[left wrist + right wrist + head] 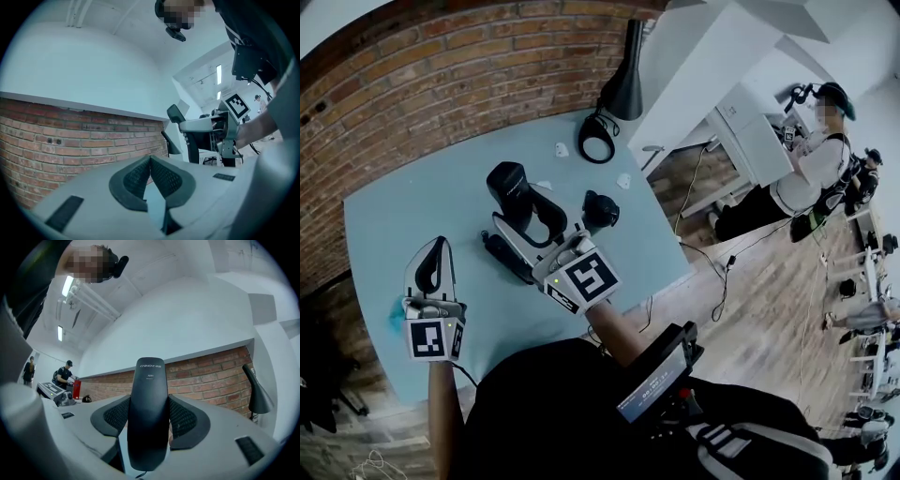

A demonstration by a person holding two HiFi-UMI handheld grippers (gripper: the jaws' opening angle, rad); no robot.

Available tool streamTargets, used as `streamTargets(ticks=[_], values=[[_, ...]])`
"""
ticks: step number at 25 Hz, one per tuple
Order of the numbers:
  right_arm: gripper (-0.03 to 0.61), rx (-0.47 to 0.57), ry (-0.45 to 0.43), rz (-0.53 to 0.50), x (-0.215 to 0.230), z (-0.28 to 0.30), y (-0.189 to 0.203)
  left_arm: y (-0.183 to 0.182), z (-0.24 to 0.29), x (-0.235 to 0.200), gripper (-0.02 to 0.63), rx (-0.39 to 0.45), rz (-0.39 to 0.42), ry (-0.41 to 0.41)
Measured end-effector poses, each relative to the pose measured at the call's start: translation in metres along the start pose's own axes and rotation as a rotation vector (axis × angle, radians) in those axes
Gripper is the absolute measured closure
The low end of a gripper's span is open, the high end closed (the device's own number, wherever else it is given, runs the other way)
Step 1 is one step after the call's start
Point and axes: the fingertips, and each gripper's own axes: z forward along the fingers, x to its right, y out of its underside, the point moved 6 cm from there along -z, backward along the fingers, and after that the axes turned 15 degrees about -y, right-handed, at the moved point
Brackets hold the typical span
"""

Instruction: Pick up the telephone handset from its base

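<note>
Black handset (marked CHINO-E) in right gripper.

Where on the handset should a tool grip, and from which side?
Its narrow middle, pads on the two long edges, coming in at the plain face. The handset is long and slim, so jaws span it there; the right tool holds it so.

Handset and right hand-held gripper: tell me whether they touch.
Touching. The right gripper view shows the right hand-held gripper shut on the handset, its pads pressing both sides.
</note>
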Motion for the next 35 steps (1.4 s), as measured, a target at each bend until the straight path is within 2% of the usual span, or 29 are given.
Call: streamTargets(ticks=[4, 11, 31, 35], values=[[0.331, -0.037, 0.012, 0.004, 0.003, -0.01, 0.012, 0.002, 0.003, 0.01, 0.598, -0.003, -0.008, 0.006], [0.331, -0.103, 0.04, 0.043, 0.006, -0.026, 0.04, 0.019, -0.004, 0.027, 0.598, -0.059, -0.015, 0.01], [0.33, -0.208, 0.005, 0.125, 0.001, -0.039, 0.095, 0.053, -0.015, 0.046, 0.598, -0.13, -0.045, -0.007], [0.33, -0.223, 0.01, 0.141, 0.001, -0.04, 0.104, 0.057, -0.016, 0.045, 0.598, -0.124, -0.014, -0.028]])
